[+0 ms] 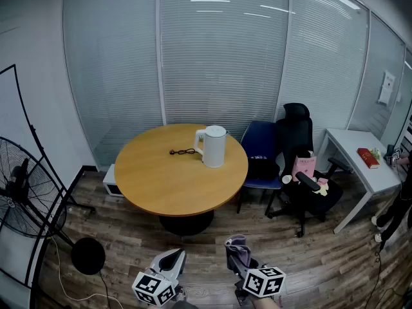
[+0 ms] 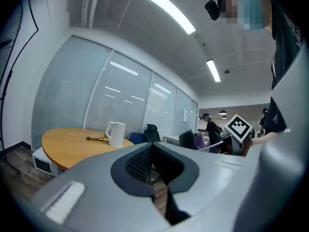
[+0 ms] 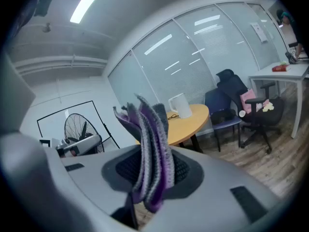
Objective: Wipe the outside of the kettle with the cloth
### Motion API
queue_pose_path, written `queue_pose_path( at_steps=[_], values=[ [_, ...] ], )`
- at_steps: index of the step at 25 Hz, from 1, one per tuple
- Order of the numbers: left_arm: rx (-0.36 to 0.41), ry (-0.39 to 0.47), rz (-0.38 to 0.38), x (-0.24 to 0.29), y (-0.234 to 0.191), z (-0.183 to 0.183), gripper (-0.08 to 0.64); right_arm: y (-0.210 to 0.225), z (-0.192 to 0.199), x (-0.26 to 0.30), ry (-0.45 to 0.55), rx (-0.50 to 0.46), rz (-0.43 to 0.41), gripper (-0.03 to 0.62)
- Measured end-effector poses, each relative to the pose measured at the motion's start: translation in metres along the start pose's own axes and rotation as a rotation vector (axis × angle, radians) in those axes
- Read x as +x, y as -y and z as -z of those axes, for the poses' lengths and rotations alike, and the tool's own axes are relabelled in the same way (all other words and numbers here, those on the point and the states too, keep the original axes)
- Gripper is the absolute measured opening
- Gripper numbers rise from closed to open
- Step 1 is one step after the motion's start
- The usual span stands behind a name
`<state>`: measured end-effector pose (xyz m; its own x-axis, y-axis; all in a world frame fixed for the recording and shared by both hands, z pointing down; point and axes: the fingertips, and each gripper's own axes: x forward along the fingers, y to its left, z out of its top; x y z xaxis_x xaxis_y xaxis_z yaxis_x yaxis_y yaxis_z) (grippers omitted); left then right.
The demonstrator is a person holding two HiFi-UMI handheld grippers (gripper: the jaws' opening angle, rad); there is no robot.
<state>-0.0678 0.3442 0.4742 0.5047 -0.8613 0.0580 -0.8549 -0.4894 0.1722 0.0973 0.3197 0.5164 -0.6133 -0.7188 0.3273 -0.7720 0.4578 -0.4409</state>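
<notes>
One cloth [image 3: 153, 144] between right fingers [image 3: 190, 170]

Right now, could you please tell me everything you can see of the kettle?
The kettle is white, plastic by its look: a tall body with a loop handle on its left side in the head view. It stands upright on the round wooden table, toward the far edge. A dark cord lies beside the handle; nothing else touches it.

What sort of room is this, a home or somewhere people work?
Most likely a small office meeting room. It has glass walls fitted with blinds, a round table in the middle, and a black office chair next to a white desk.
</notes>
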Motion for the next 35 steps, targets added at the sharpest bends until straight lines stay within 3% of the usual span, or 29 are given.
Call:
queue_pose_path(
  at_steps=[13,14,16,17,28,35],
  values=[
    [0.009,-0.022,0.112,0.07,-0.036,-0.002,0.012,0.026,-0.034,0.057,0.028,0.03,0.054,0.109],
    [0.002,-0.028,0.119,0.077,-0.044,-0.002,0.024,0.028,-0.037,0.065,0.028,0.034,0.062,0.109],
    [-0.005,-0.04,0.137,0.092,-0.059,-0.004,0.14,0.031,-0.046,0.083,0.028,0.038,0.077,0.109],
    [-0.005,-0.046,0.149,0.1,-0.068,-0.005,0.158,0.031,-0.05,0.093,0.03,0.038,0.084,0.109],
    [-0.002,-0.111,0.248,0.161,-0.164,-0.011,0.169,0.041,-0.085,0.191,0.074,0.093,0.172,0.109],
    [-0.012,-0.143,0.287,0.193,-0.2,-0.01,0.169,0.055,-0.099,0.226,0.073,0.115,0.217,0.109]
  ],
)
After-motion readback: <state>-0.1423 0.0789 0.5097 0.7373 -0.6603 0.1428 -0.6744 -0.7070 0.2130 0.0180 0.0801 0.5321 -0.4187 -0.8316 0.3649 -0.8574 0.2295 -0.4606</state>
